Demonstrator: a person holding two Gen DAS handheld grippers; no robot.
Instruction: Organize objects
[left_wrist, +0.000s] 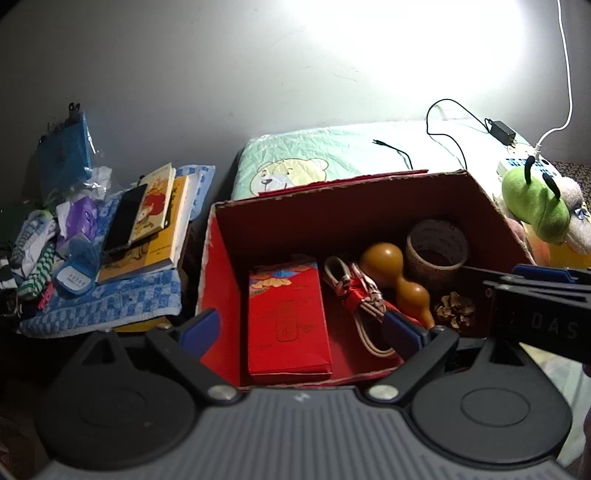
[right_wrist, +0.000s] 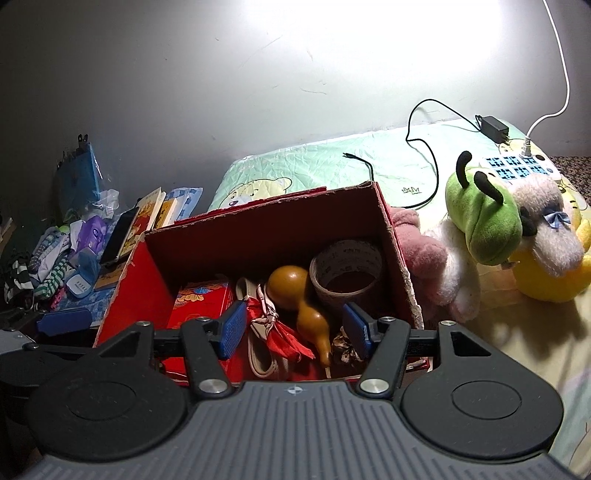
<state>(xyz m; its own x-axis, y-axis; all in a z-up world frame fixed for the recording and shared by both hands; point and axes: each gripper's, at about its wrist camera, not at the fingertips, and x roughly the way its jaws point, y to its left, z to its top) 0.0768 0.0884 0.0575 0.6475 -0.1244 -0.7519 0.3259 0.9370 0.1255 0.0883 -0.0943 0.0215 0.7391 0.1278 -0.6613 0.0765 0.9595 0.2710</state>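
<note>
Below: both tongs, left (left_wrist: 301, 328) & right (right_wrist: 295, 330), spread wide, gripping nothing, over open red cardboard box (right_wrist: 258, 229); brown gourd (right_wrist: 299, 295) lies inside, betw. right tongs' fingers.

Home bedroom — bear-print pillow (left_wrist: 295, 162), plush toys (right_wrist: 480, 221), power strip (right_wrist: 517, 166)

gourd (left_wrist: 391, 275) in box (left_wrist: 221, 266), books (left_wrist: 162, 218) left
</note>
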